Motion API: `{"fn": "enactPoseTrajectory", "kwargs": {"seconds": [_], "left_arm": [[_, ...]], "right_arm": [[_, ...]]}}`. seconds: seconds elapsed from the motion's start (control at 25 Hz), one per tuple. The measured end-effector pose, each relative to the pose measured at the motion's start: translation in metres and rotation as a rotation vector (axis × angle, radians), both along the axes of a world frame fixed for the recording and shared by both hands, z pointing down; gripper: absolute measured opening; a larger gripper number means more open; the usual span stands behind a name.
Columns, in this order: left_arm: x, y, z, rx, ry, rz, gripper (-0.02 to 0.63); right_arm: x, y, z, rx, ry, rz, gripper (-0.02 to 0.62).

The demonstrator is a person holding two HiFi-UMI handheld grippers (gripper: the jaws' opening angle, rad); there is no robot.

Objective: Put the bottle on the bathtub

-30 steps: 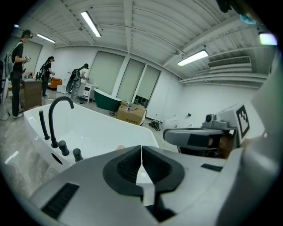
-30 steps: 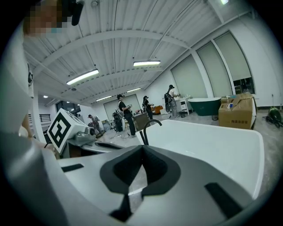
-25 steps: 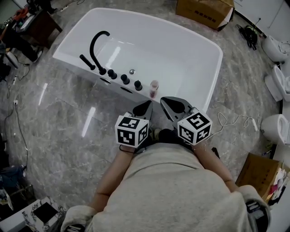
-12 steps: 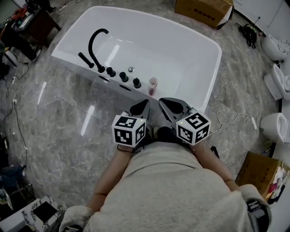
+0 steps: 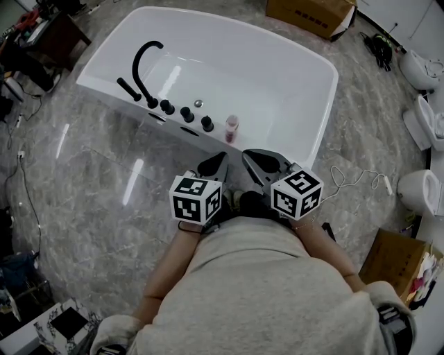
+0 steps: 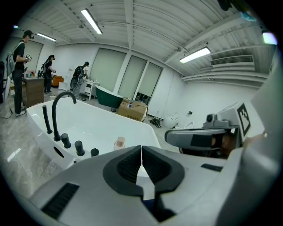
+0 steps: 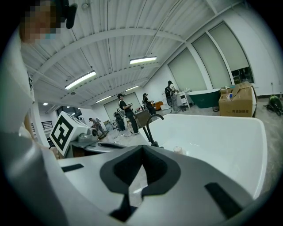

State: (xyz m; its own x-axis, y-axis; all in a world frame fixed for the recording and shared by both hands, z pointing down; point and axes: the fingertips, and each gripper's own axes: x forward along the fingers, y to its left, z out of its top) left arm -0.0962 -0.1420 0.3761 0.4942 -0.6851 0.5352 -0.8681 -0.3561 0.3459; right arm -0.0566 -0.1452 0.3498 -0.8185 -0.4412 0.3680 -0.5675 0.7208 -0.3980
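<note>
The white bathtub [image 5: 331, 83] filled the 12 o'clock side of the head view, its near ledge running from 10 toward 2. Grey marble floor [image 5: 90, 194] lay open from 7 round to 10. A cardboard box [image 5: 309, 17] sat at 1 o'clock and white toilets [image 5: 422, 193] at 3, all well apart from the tub. The black arched faucet [image 5: 142, 62] rose at 11, with a row of black knobs [image 5: 186, 114] beside it along the ledge.

Both tools were held close in at the person's body. The left gripper [image 5: 220, 161] had its pads pressed together on nothing, and the right gripper [image 5: 250, 154] was likewise closed and empty, as each gripper view confirmed.

And there was the bottle [image 5: 231, 128], small and pinkish, upright on the ledge just beside the last knob, at 12 o'clock from the jaws and apart from both. By my reading the placement was done and only a clean retreat remained. The safest way was to draw straight back toward 6 with no sweep across the ledge, which looked narrow; a nudge could tip the bottle into the basin. Room toward 9 was plentiful, and the loose cable [image 5: 350, 182] at 4 o'clock was the one thing to step around.
</note>
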Motion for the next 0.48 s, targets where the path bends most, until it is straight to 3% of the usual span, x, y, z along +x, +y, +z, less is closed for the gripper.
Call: {"fn": "enactPoseTrajectory", "kwargs": {"seconds": [0.48], "left_arm": [[0.0069,-0.0005,0.0017,-0.01,0.018,0.017,0.01]], "right_arm": [[0.0041,-0.0018,-0.0002,-0.013,-0.02,0.003,-0.002]]}}
